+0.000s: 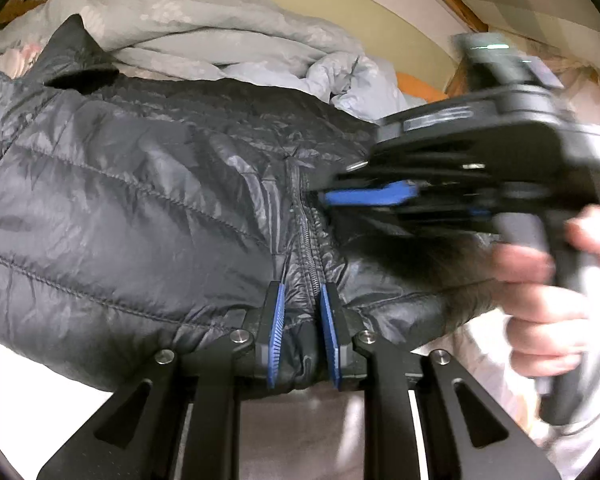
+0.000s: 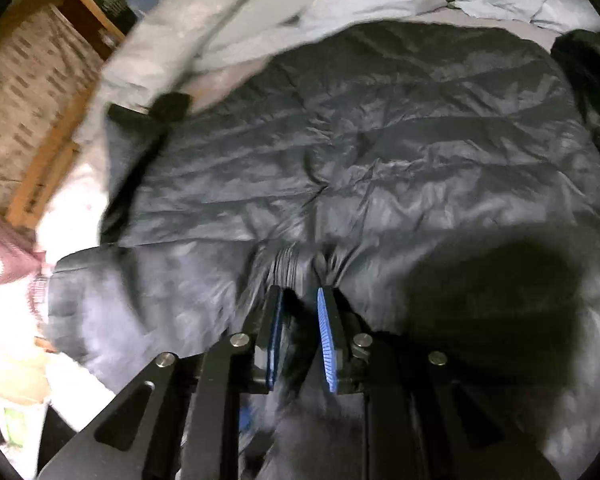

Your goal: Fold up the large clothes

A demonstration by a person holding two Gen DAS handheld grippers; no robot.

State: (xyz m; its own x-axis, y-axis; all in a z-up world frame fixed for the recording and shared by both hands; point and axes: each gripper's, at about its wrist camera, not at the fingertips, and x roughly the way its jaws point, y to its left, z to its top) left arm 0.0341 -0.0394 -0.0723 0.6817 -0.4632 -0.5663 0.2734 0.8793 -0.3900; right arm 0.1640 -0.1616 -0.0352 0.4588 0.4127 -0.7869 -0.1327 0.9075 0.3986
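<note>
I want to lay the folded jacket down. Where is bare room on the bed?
Bare sheet shows only behind the jacket, beside the crumpled duvet. Elsewhere it is crowded: both the left gripper and right gripper hold jacket cloth.

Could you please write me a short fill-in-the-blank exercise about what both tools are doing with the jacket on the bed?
1. The left tool grips the dark puffer jacket along its ____.
2. The pads on each tool's fingers are coloured ____.
3. The right tool is closed on a bunch of the jacket's ____.
4. Behind the jacket lies a crumpled light grey ____.

Missing words: zipper; blue; fabric; duvet
</note>
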